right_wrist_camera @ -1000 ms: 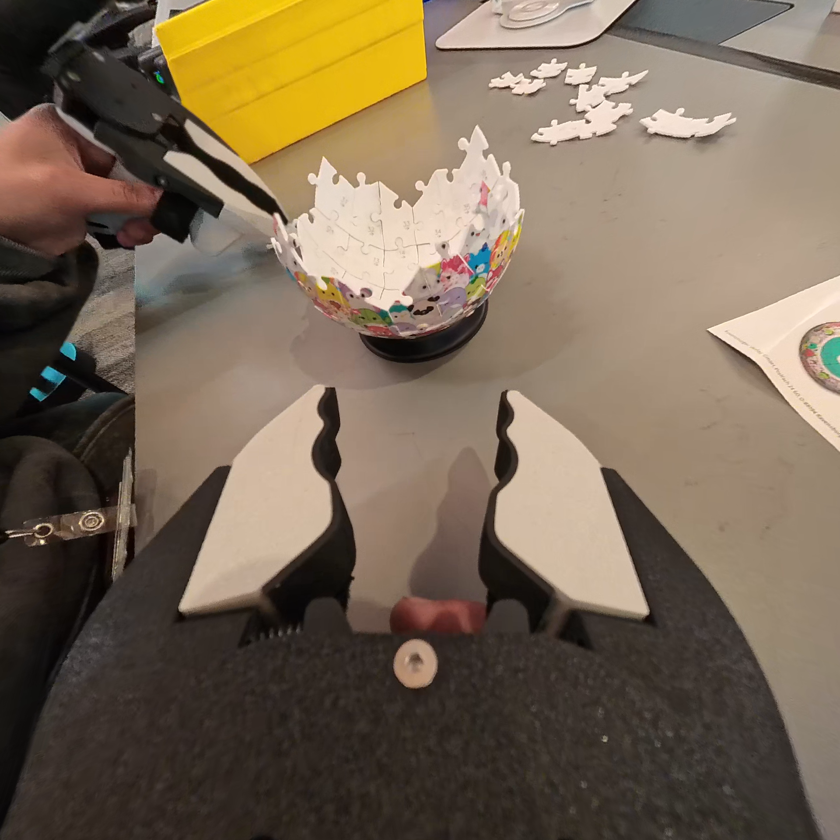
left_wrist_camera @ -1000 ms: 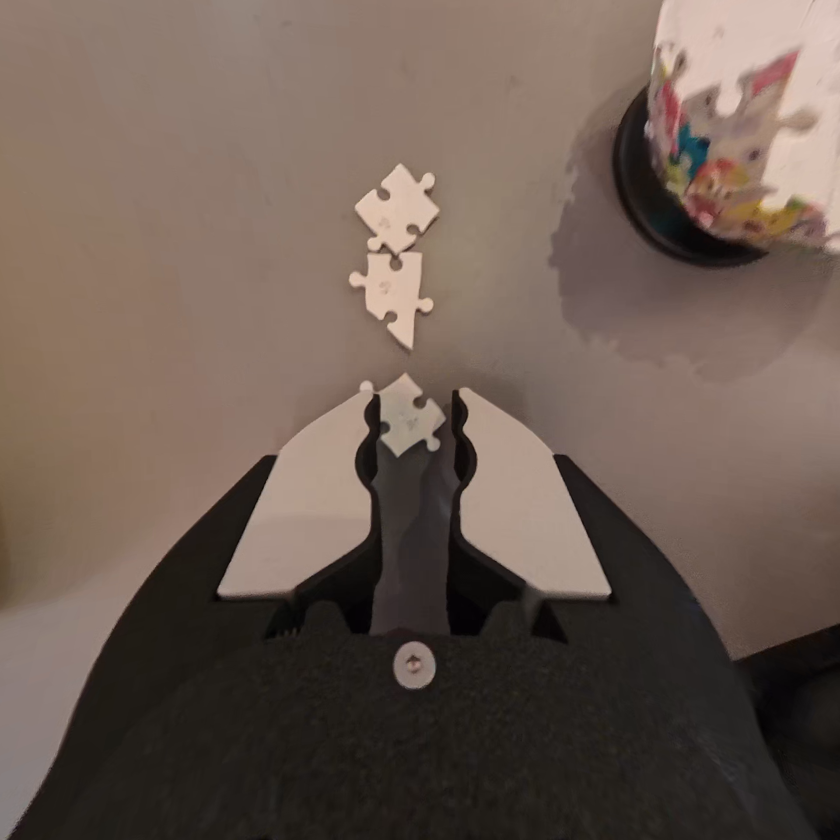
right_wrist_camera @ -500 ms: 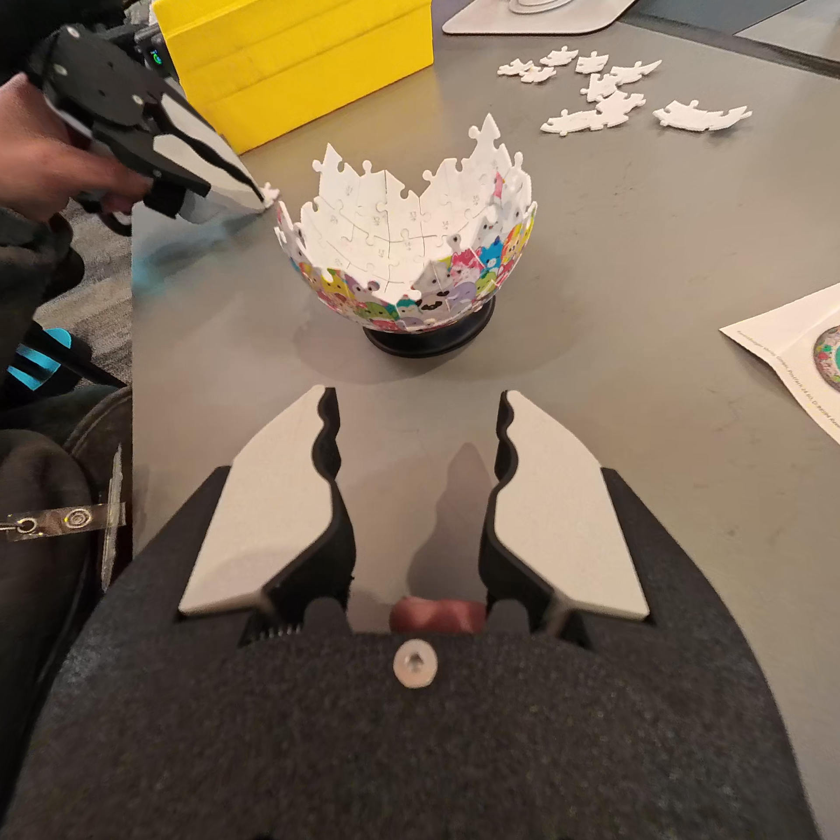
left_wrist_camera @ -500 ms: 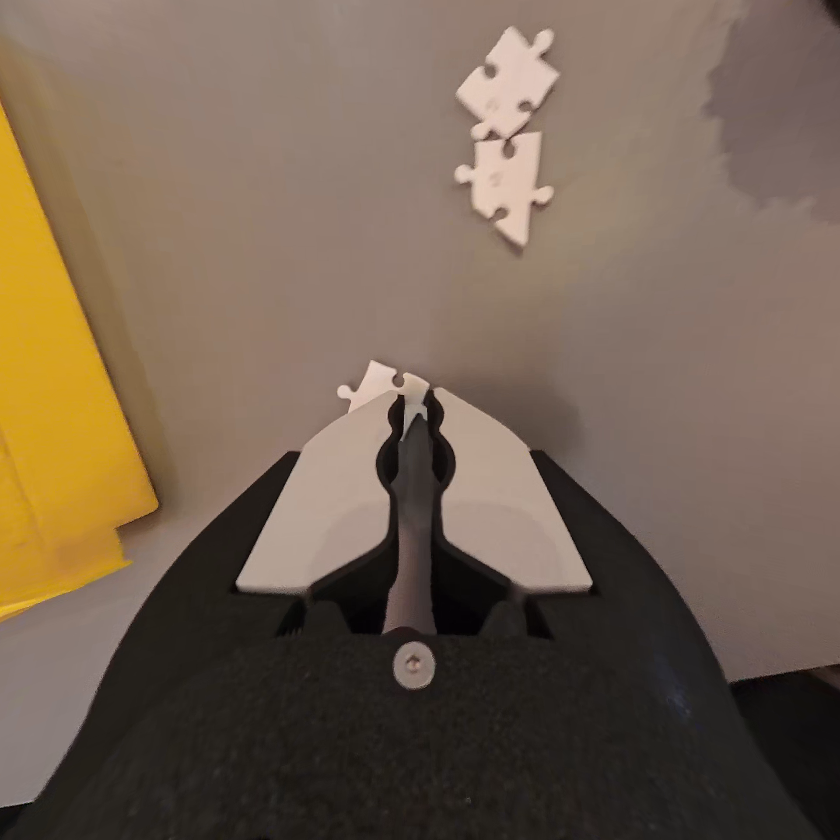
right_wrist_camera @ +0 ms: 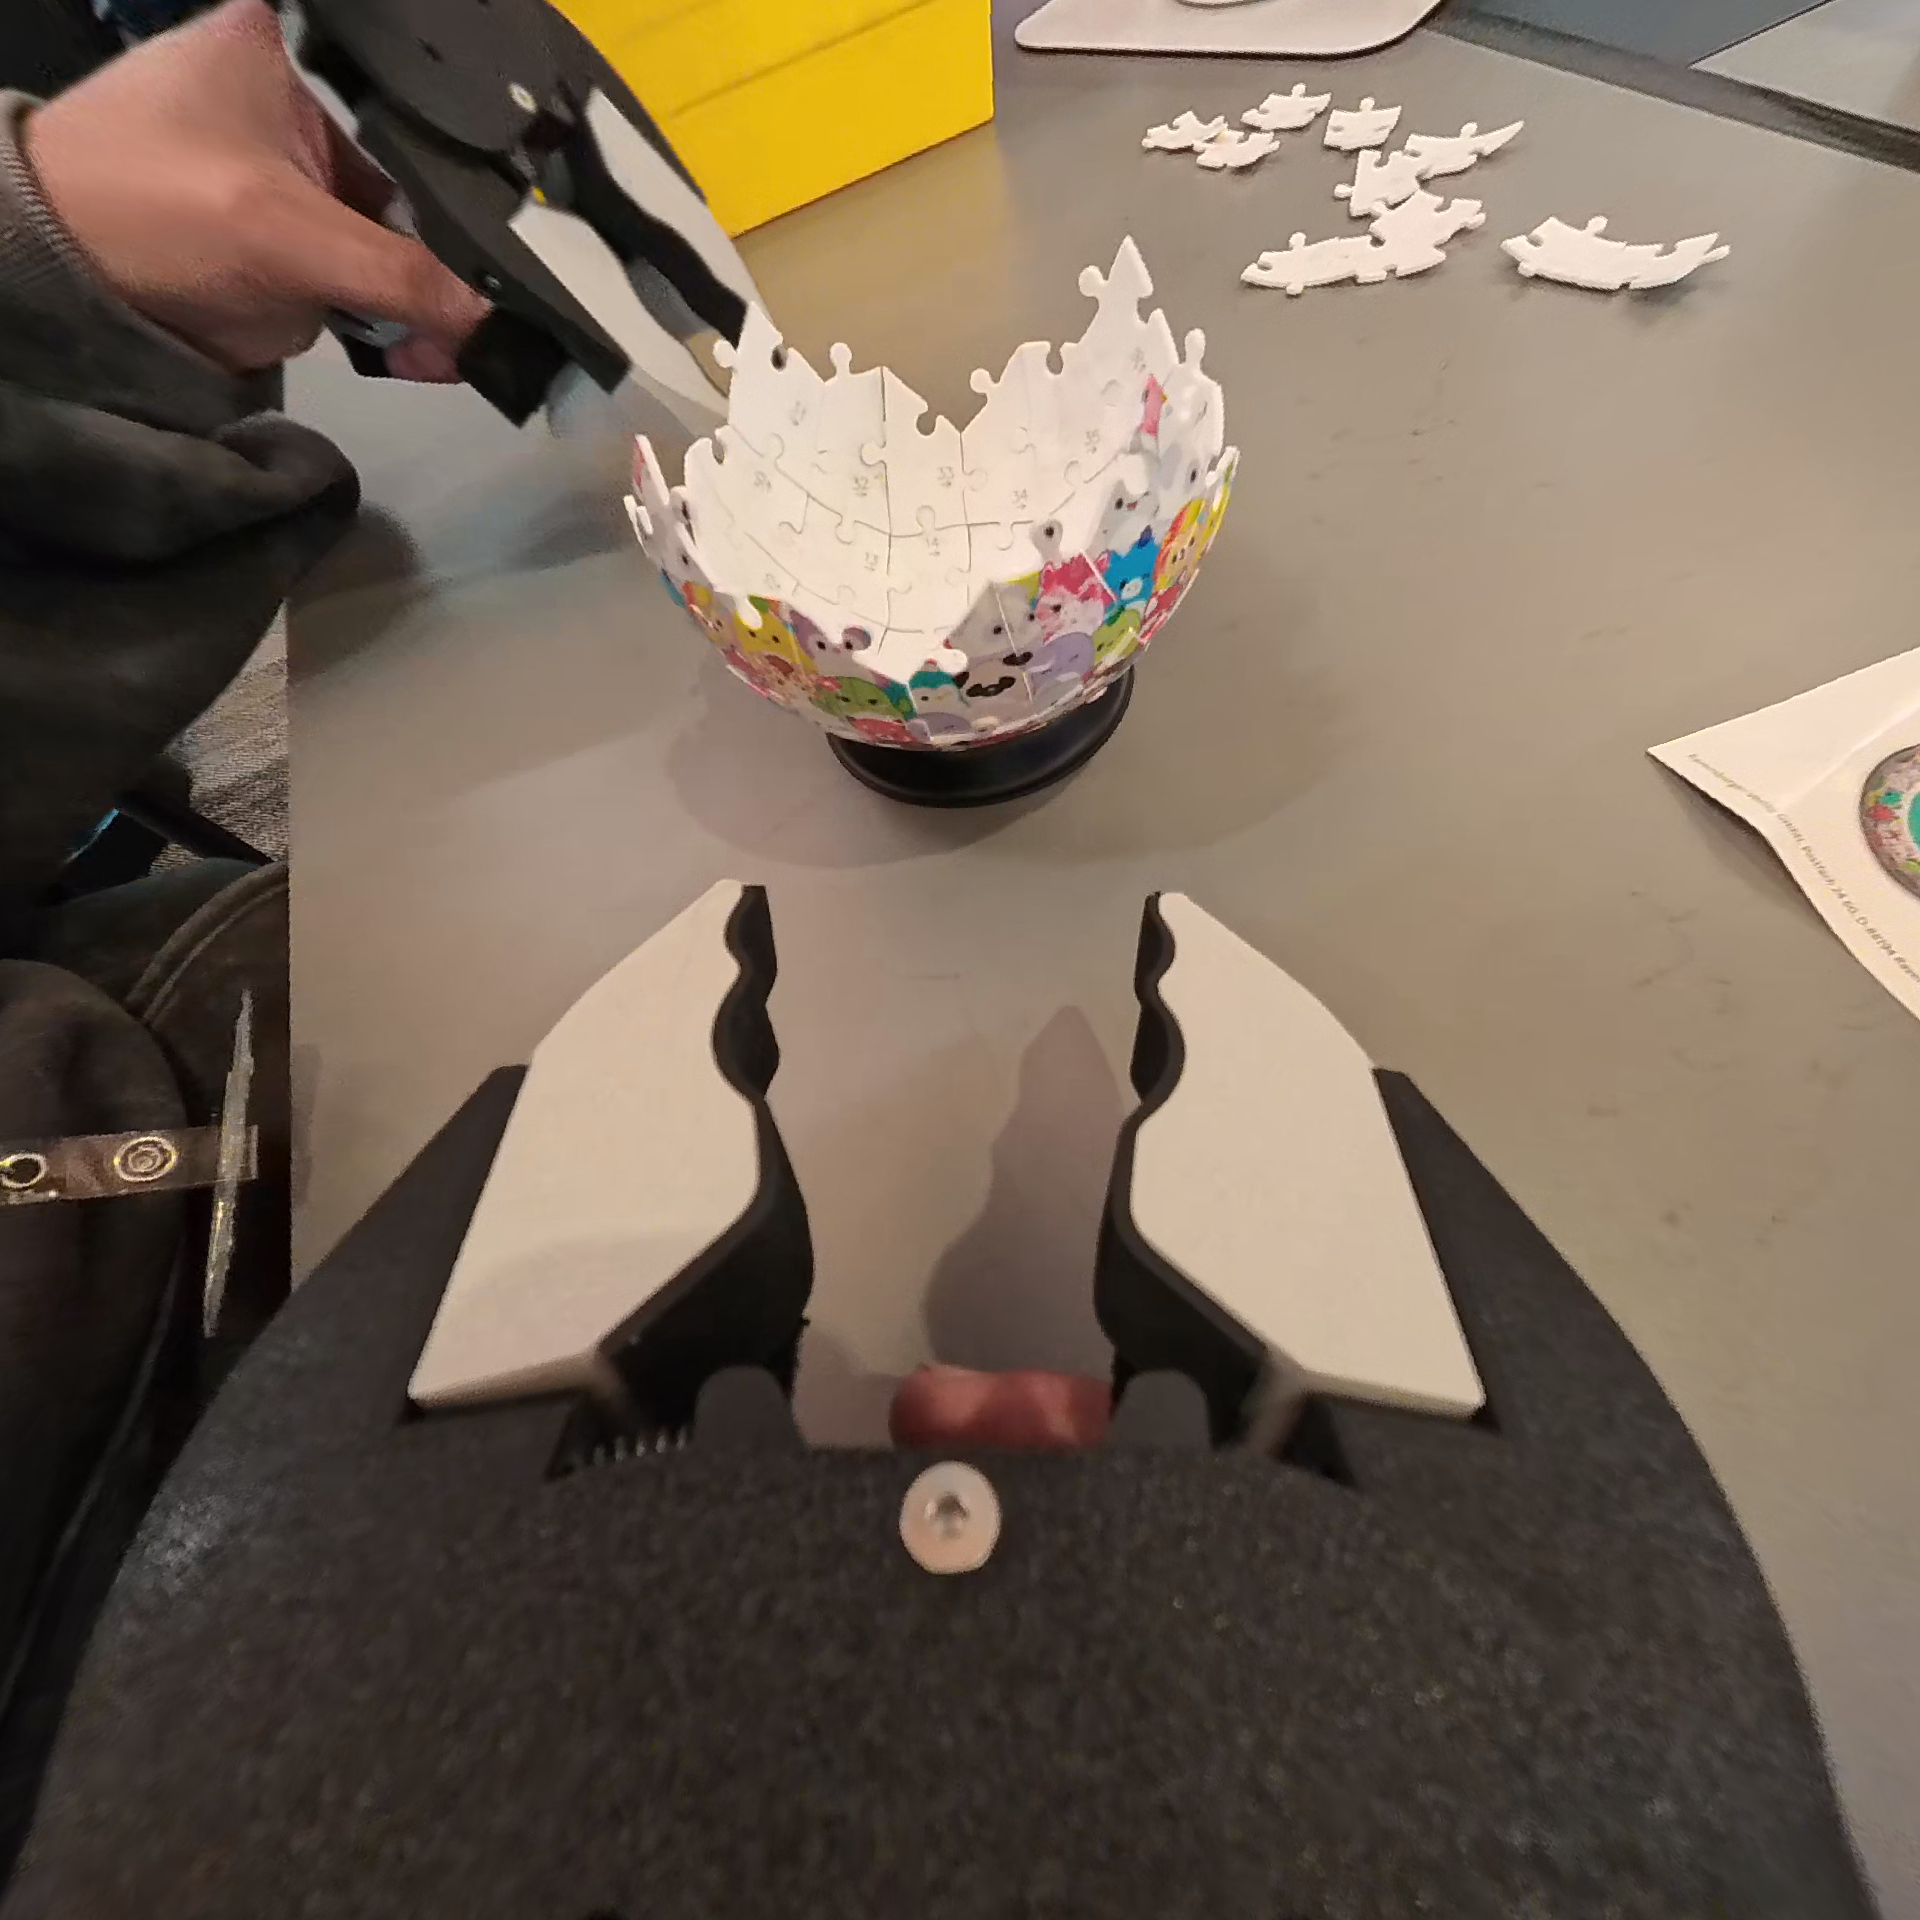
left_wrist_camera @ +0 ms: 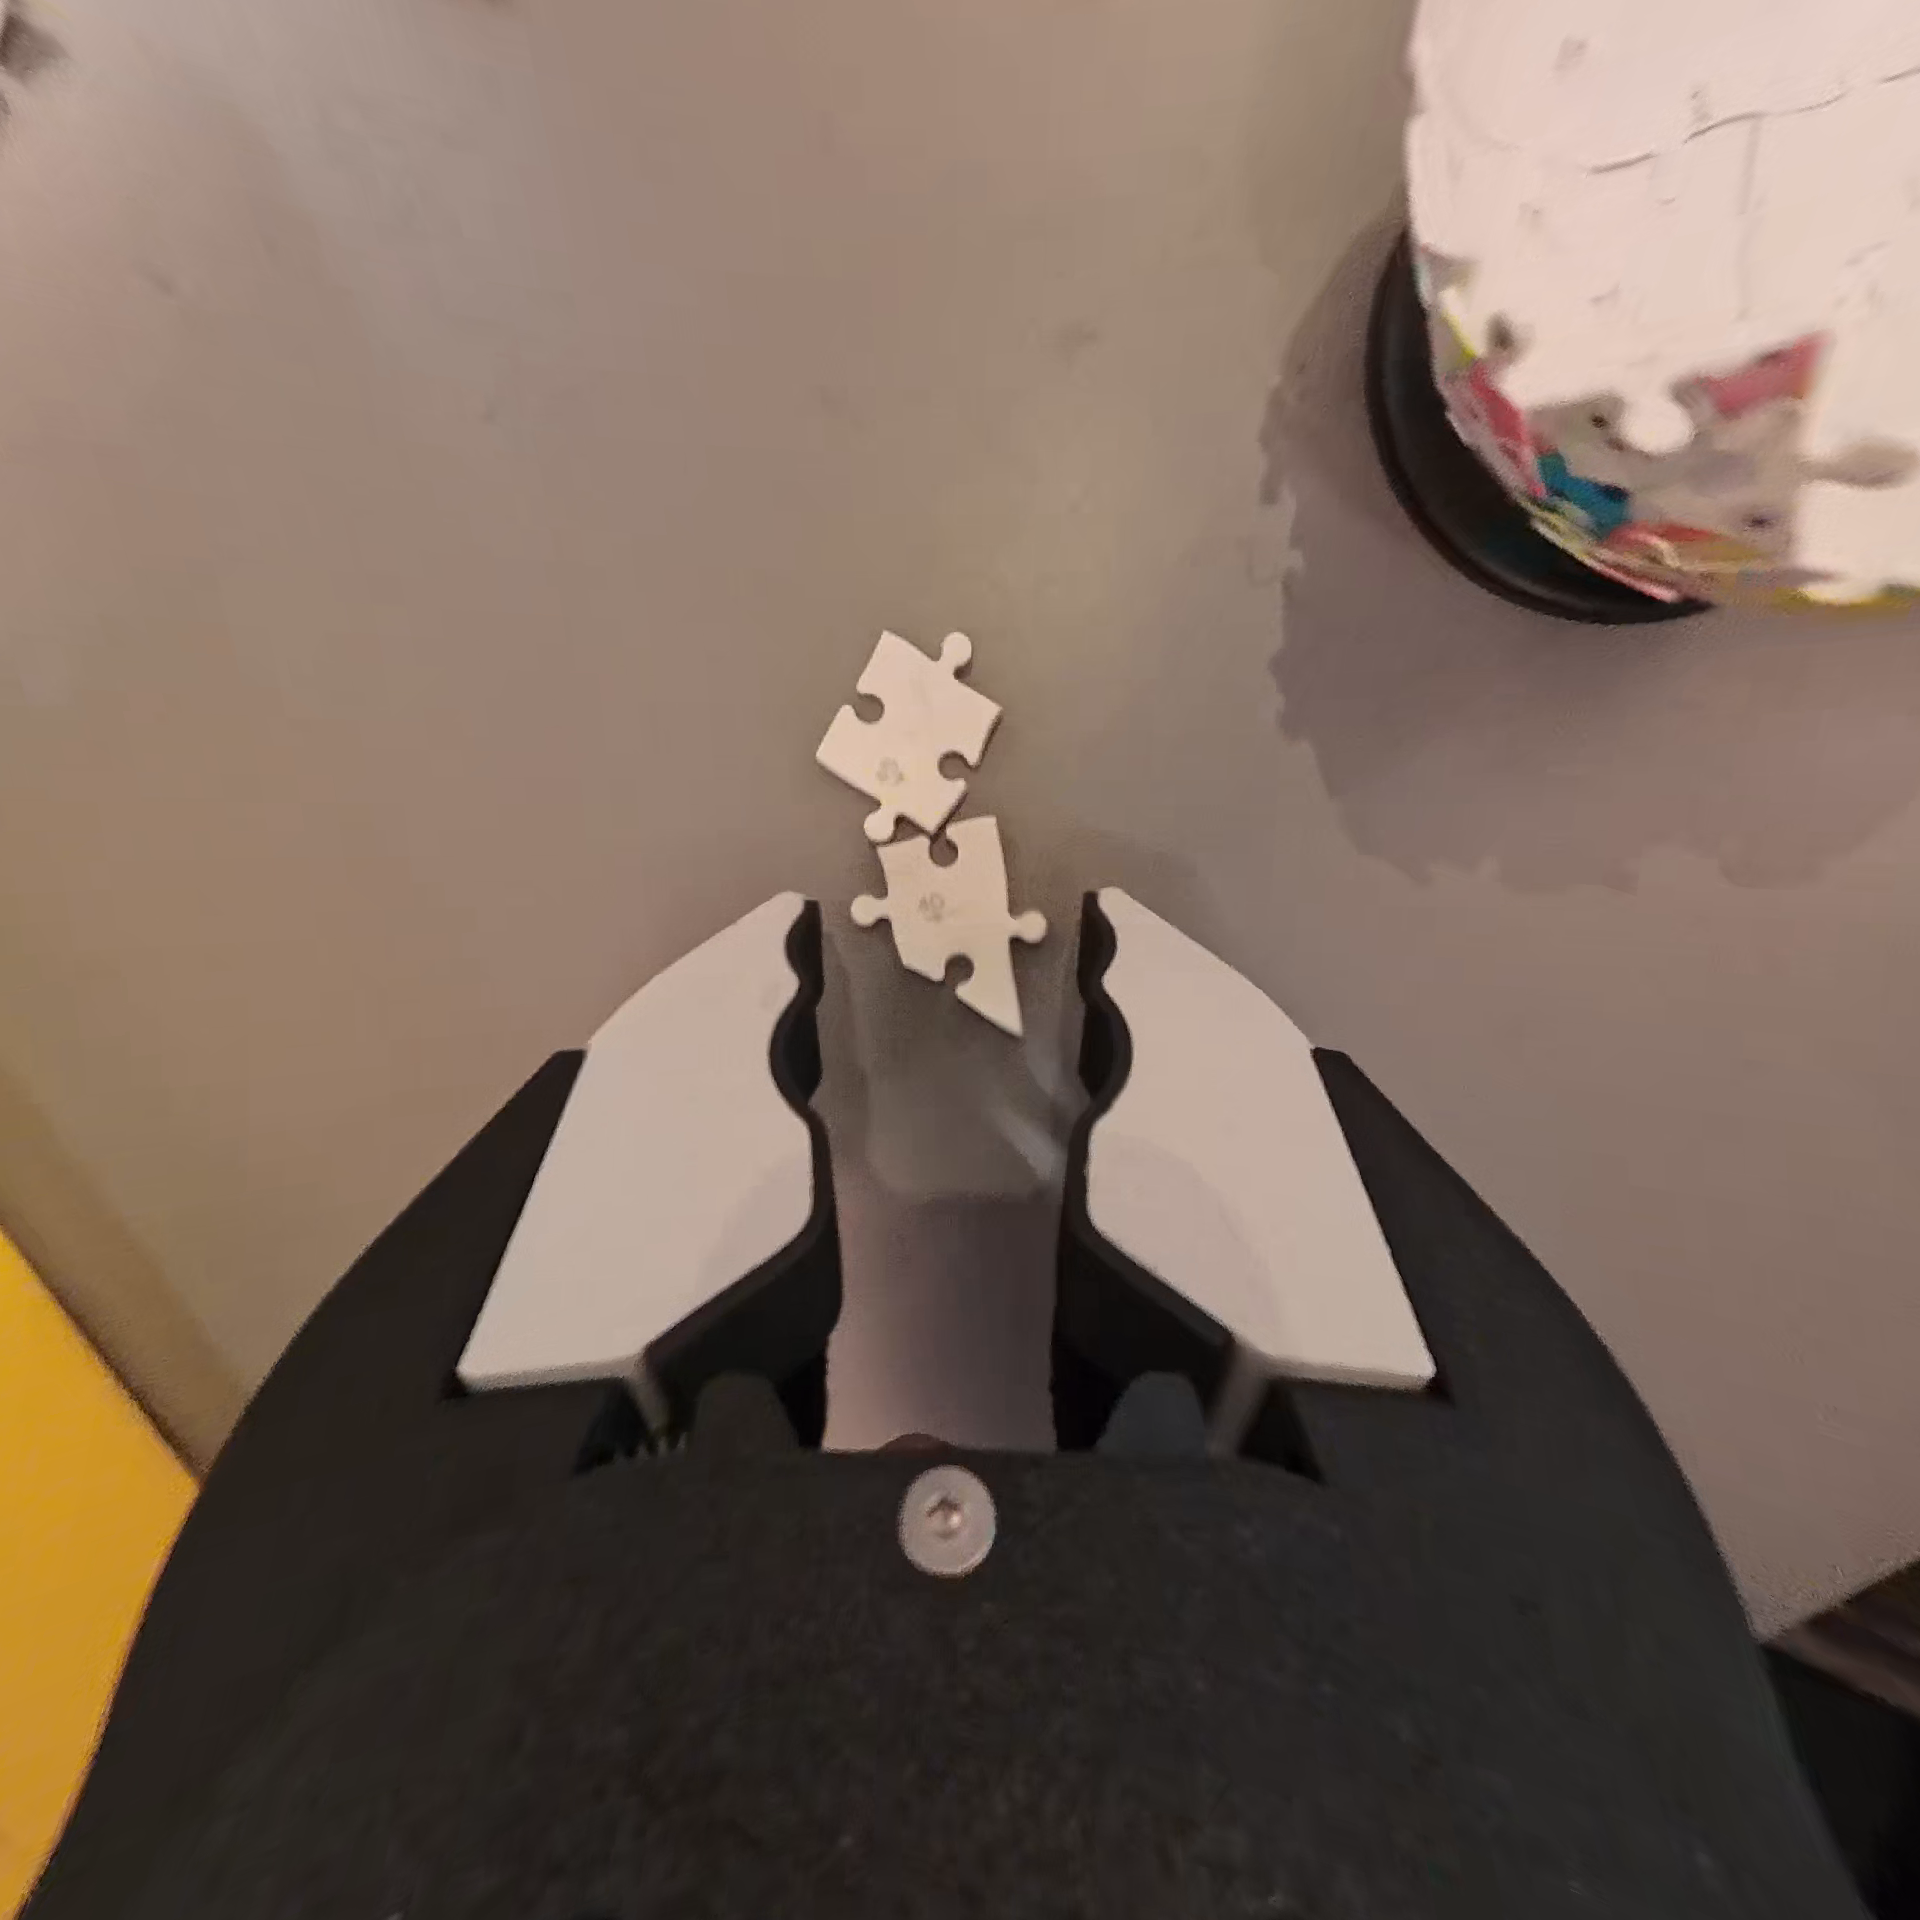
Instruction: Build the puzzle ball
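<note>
Two flat white puzzle pieces (left_wrist_camera: 940,831) lie touching at centre frame on the smooth grey counter (left_wrist_camera: 468,520), the nearer one between the parted, empty left tongs (left_wrist_camera: 945,920). The right tongs (right_wrist_camera: 956,914) gape empty, low in frame. The half-built puzzle ball (right_wrist_camera: 935,561), jagged-rimmed, sits mid-frame on one black ring stand (right_wrist_camera: 982,764).

Right gripper (right_wrist_camera: 951,914) jaws apart, facing puzzle ball (right_wrist_camera: 935,561).

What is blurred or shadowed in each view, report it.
Left wrist view: the puzzle ball is smeared; the two loose pieces stay fairly sharp beyond the open left gripper. Right wrist view: the hand is motion-blurred; the ball casts a soft shadow on the table.
</note>
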`<action>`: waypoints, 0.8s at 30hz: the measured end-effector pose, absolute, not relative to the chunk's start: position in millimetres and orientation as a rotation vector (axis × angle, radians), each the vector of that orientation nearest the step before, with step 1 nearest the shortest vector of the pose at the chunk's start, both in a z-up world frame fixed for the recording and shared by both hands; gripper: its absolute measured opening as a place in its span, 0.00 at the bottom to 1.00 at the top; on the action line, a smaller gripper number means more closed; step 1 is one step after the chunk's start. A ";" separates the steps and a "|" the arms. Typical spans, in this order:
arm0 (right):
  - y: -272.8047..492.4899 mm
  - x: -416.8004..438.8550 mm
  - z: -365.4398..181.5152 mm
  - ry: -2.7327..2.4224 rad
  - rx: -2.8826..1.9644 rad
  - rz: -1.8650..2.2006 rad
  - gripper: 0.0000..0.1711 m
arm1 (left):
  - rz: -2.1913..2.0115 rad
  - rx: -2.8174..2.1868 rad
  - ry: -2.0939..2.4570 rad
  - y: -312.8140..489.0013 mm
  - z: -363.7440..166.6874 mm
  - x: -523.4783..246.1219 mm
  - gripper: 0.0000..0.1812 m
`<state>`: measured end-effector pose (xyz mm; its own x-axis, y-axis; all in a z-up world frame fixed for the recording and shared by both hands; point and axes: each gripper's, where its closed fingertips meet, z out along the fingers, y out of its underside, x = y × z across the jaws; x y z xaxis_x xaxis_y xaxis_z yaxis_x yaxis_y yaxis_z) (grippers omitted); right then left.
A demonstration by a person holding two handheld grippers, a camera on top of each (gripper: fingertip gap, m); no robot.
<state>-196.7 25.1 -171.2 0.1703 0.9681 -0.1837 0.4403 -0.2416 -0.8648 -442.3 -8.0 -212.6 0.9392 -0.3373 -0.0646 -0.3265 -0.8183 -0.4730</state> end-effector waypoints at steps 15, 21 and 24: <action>22.5 -197.5 -173.0 -1.347 -1.793 1.028 0.39 | -0.052 -2.592 -0.241 -15.1 -216.8 -494.4 0.16; 21.6 -197.9 -172.9 -1.351 -1.792 1.028 0.39 | -0.016 -2.578 -0.203 -10.8 -212.6 -488.4 0.23; 23.8 -197.3 -170.0 -1.339 -1.780 1.018 0.39 | 0.001 -2.451 -0.131 -10.5 -185.6 -484.4 0.28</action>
<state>-197.3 23.8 -170.0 0.1652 0.9686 -0.1856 0.4376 -0.2407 -0.8664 -484.4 -10.5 -185.6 0.9950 0.0948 0.0330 0.0942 -0.7679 -0.6337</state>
